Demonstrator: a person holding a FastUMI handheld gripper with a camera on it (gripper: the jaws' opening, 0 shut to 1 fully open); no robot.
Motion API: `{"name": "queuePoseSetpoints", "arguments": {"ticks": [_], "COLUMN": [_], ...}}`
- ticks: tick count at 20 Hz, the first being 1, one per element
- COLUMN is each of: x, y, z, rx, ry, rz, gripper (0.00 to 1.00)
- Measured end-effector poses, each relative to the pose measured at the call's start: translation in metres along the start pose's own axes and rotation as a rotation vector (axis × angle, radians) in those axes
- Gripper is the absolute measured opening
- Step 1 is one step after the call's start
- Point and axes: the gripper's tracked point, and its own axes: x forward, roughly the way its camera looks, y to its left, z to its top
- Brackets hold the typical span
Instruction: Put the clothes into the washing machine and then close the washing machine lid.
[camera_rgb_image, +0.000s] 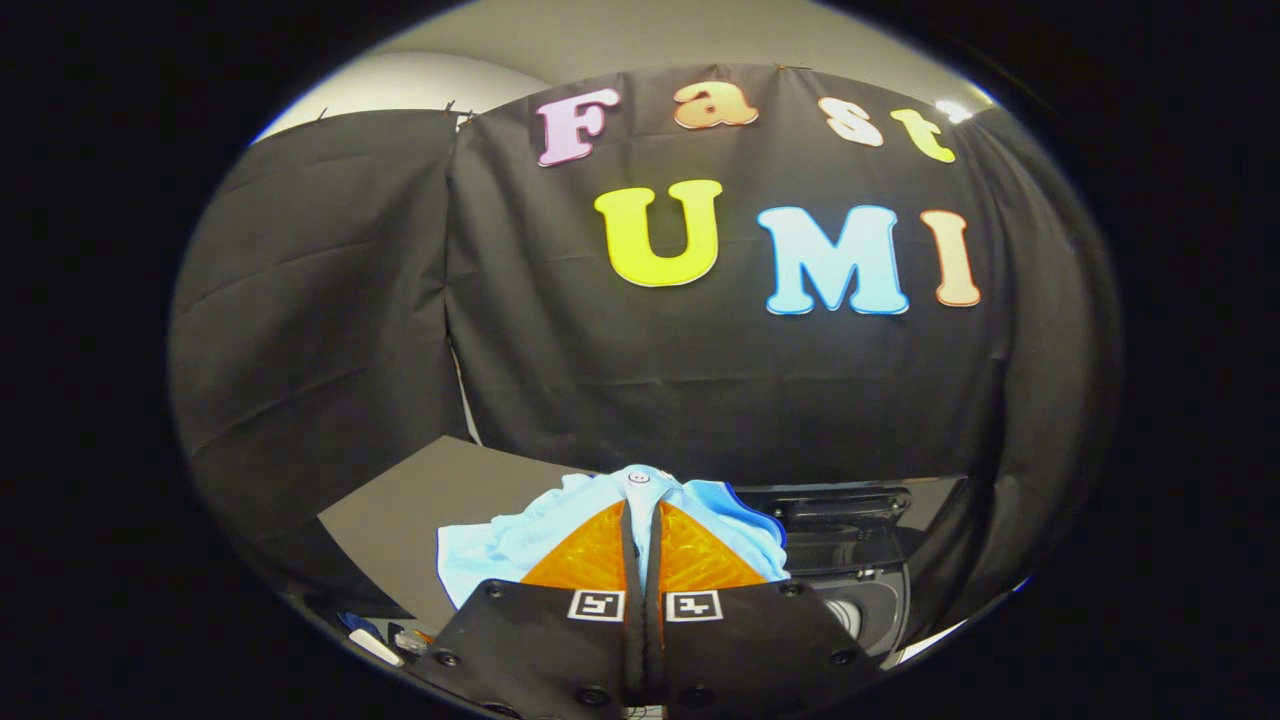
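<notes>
— Since our jaws stand almost fully together with only a thin slit between them, we take it they have the light blue garment (520, 545) pinched by a fold; the cloth bunches up right at the tips of the gripper (640, 510), and a small white button (638, 478) sits on top of the bunch.

— Agreed. Most of the garment spills to the left of the fingers, with a darker blue edge showing on the right. Where does it go?

— To the washing machine (850, 560), the dark body just beyond and to the right of the fingers. We see a round, pale shape low on it that we judge to be the drum opening, though it is partly hidden.

— Then we should keep the pinch firm, carry the cloth right and over that opening, and only let go once the loose part hangs inside.

— The trailing left side is the risk; it could drag across the dark tabletop (420, 505) or catch on the machine's rim.

— And the lid cannot be made out clearly, so closing it comes afterwards.
</notes>
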Motion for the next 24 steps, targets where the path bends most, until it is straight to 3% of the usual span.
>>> {"name": "queuePoseSetpoints", "arguments": {"ticks": [14,24], "x": [-0.02,0.013], "y": [-0.108,-0.145], "z": [-0.01,-0.08], "rx": [0.015,0.011], "ry": [0.002,0.135], "rz": [-0.19,-0.256], "gripper": [0.01,0.01]}}
